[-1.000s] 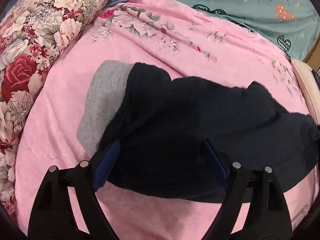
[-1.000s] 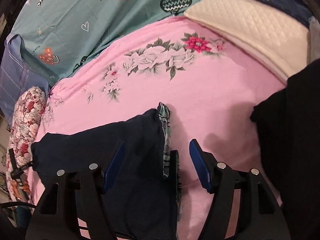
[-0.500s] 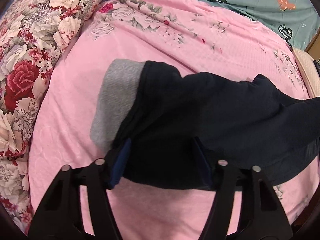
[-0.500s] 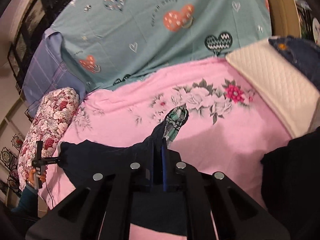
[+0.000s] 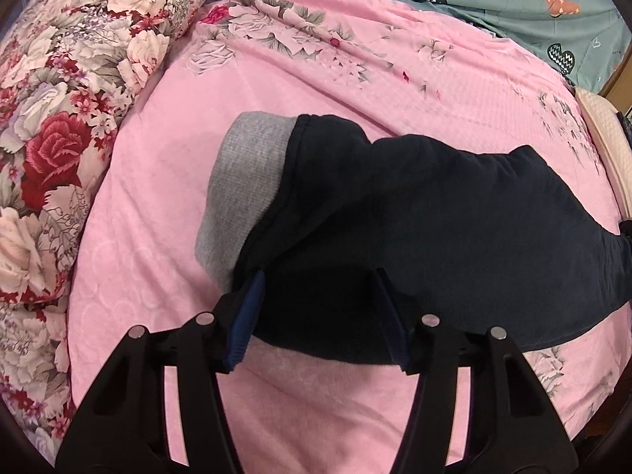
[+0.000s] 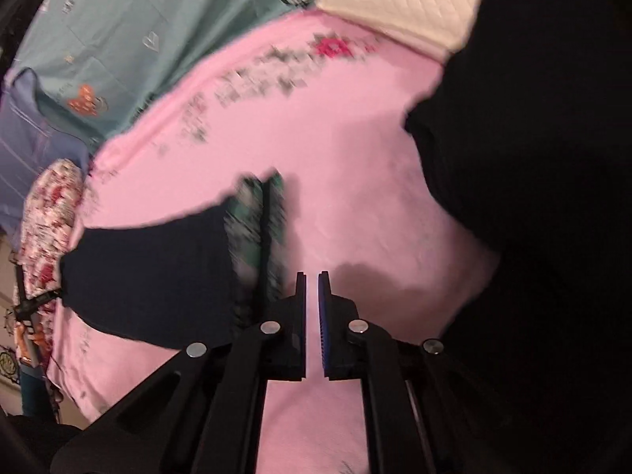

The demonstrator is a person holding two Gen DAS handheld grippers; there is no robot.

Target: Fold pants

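Dark navy pants (image 5: 414,229) with a grey ribbed band (image 5: 245,181) lie across the pink bedspread (image 5: 150,245). My left gripper (image 5: 316,308) is open, and its blue-padded fingers (image 5: 245,316) straddle the pants' near edge without closing on it. The right wrist view is blurred. There the pants (image 6: 150,268) lie to the left, showing a green plaid lining (image 6: 249,229). My right gripper (image 6: 313,316) sits just right of that lining. Its jaws are all but closed, with only pink bedspread showing in the thin slit between them.
A floral pillow (image 5: 59,118) lines the left side of the bed. A teal sheet with hearts (image 5: 533,8) lies at the back, and a cream quilted pad (image 6: 403,4) at the far right. A large black cloth mass (image 6: 545,177) fills the right of the right wrist view.
My right gripper shut on the plaid-lined end and lifted it. Now that end is out of its jaws and lies to its left. The left gripper moved closer over the pants' near edge and stayed open.
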